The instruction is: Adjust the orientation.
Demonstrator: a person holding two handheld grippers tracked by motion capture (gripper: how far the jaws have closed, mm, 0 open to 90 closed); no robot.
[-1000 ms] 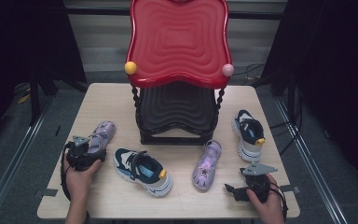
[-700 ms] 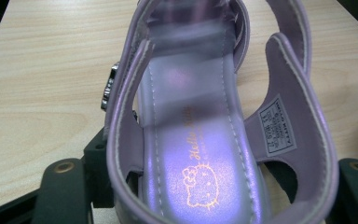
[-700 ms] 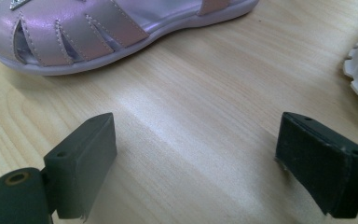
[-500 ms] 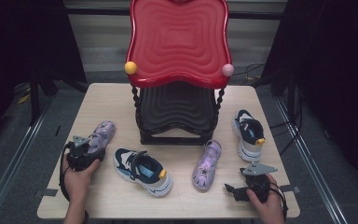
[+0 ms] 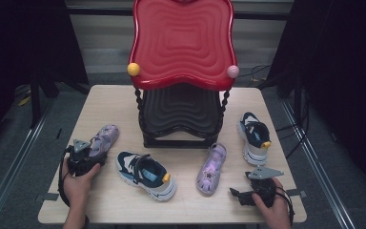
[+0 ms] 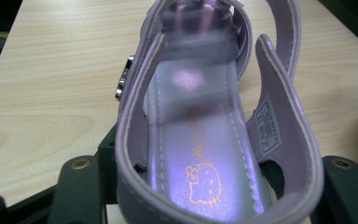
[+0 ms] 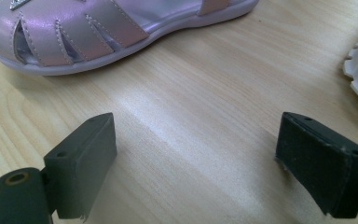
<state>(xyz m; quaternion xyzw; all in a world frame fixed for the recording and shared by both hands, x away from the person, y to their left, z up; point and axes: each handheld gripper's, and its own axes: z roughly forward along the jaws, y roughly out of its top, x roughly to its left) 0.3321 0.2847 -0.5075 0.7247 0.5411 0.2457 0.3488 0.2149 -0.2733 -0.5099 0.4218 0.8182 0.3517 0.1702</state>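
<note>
Left gripper view shows the left hand-held gripper (image 6: 205, 186) closing around the heel of the purple sandal (image 6: 200, 116), lower left on the desk (image 5: 109, 95); light, soft straps, so the firmer heel suits gripping.

sandal (image 6: 200, 154): shiny lilac, gold cat print | sneaker (image 5: 146, 175): navy-white, yellow toe | rack (image 5: 183, 43): red ripples

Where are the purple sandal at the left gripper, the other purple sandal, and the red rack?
left purple sandal (image 6: 200, 154), left gripper view, insole
other purple sandal (image 5: 211, 163), high view, upper straps
red rack (image 5: 183, 43), high view, top shelf
</note>
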